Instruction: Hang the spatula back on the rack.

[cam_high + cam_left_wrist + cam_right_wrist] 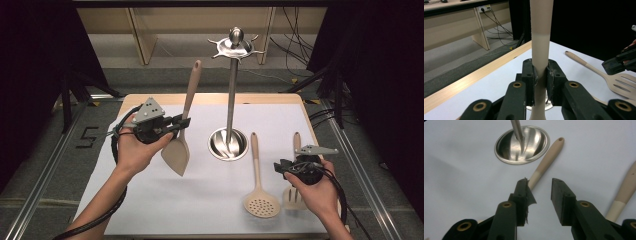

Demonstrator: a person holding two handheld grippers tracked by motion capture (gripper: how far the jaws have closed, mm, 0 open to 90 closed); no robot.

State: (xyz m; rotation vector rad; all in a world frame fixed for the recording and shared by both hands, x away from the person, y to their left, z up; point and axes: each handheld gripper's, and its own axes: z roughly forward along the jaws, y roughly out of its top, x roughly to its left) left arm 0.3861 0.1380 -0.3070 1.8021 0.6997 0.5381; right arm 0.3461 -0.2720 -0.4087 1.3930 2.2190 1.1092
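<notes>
Fingers of left gripper clamped on spatula handle; right gripper fingers apart, empty.
Spatula lifted above white tabletop, beside steel stand; far wooden edge near.

Three utensils are showing: one spatula, one skimmer, one slotted turner. One steel stand is standing on one desk.

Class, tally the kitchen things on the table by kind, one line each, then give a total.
Solid turner: 1
Skimmer with holes: 1
Slotted turner: 1
Steel utensil stand: 1
Total: 4
</notes>
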